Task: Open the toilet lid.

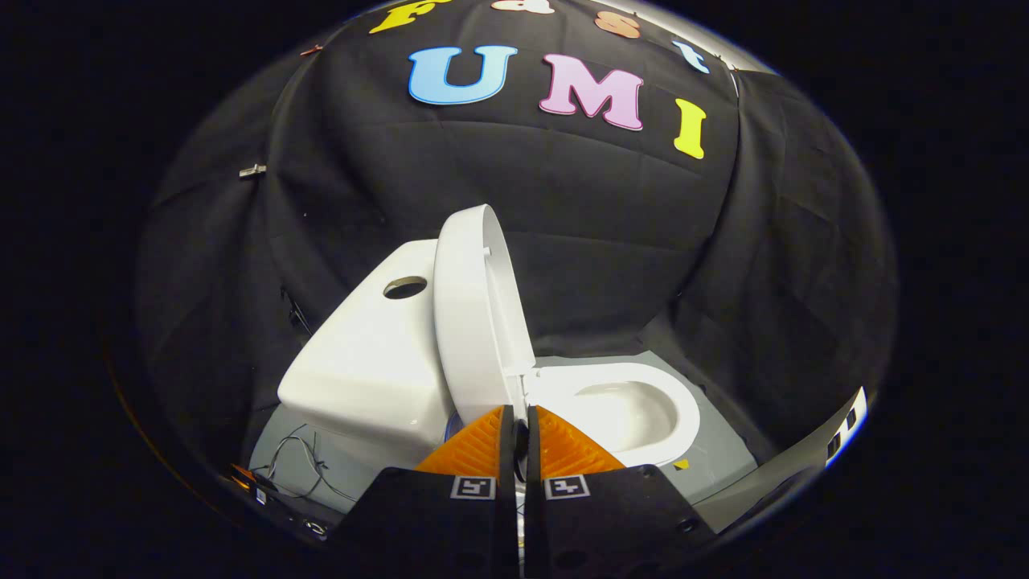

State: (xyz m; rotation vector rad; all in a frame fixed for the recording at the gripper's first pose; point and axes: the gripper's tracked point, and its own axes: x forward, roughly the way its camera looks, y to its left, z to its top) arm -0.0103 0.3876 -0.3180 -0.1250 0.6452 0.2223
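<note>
The toilet (611,402) sits on a grey floor (723,458) against the booth's black cloth wall, seen side-on from the gripper view, with its bowl open to the right and its tank (362,362) to the left. A round hole shows in the tank's top (404,287), probably where a flush button would fit. The lid (470,314) stands upright, raised on its hinge and leaning back toward the tank, so judging from this the opening looks done or nearly so; resting against the tank would keep it from falling shut. Loose wires (301,462) lie on the floor beside the tank's base. The gripper (520,418) is just short of the lid's lower edge near the hinge, its orange fingers (474,450) drawn nearly together with only a thin slit between them, holding nothing.
</note>
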